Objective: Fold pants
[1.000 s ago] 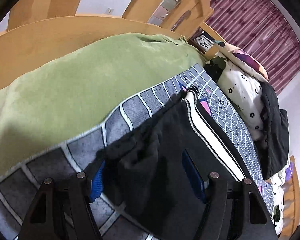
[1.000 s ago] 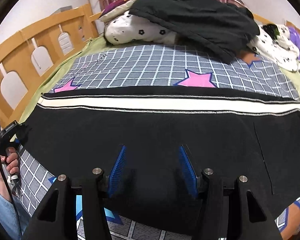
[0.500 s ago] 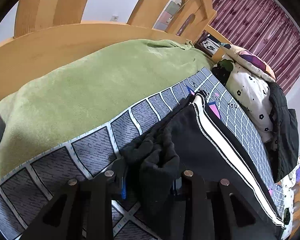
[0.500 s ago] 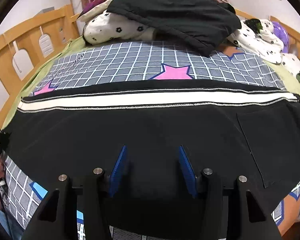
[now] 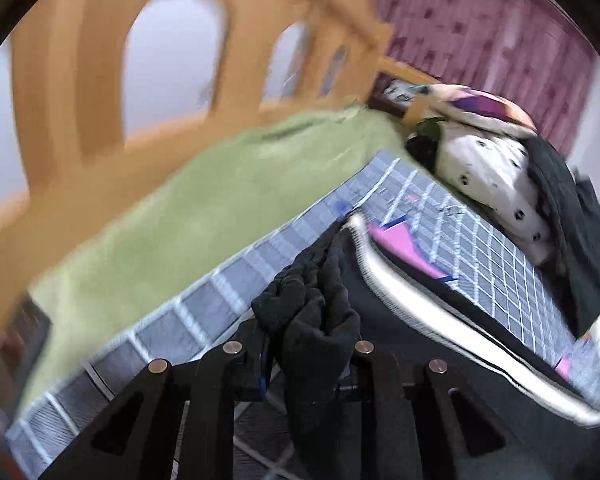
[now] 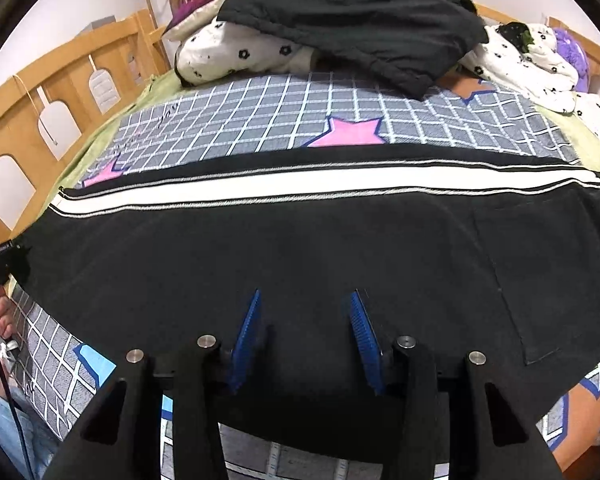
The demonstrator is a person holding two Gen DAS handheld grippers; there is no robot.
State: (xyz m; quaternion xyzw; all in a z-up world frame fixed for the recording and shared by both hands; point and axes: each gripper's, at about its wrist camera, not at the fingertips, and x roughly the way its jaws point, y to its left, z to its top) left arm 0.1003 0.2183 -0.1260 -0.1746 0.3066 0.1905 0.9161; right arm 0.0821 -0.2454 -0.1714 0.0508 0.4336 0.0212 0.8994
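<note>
Black pants [image 6: 300,248] with a white side stripe [image 6: 300,186] lie spread lengthwise across the grid-patterned bed cover [image 6: 260,112]. My left gripper [image 5: 304,344] is shut on a bunched end of the pants [image 5: 312,320] and lifts it; the view is blurred by motion. It also shows at the far left of the right wrist view [image 6: 4,264]. My right gripper [image 6: 306,332] is open, its blue pads [image 6: 248,332] hovering over the near edge of the pants, holding nothing.
A wooden bed rail [image 6: 40,92] runs along the left. A green blanket [image 5: 188,216] lies beside it. Pillows [image 6: 240,52] and a black garment [image 6: 352,16] are piled at the far end. More bedding [image 6: 540,60] lies at the far right.
My left gripper closed on the pants' end and is swinging upward with it. My right gripper stayed open and shifted slightly over the pants.
</note>
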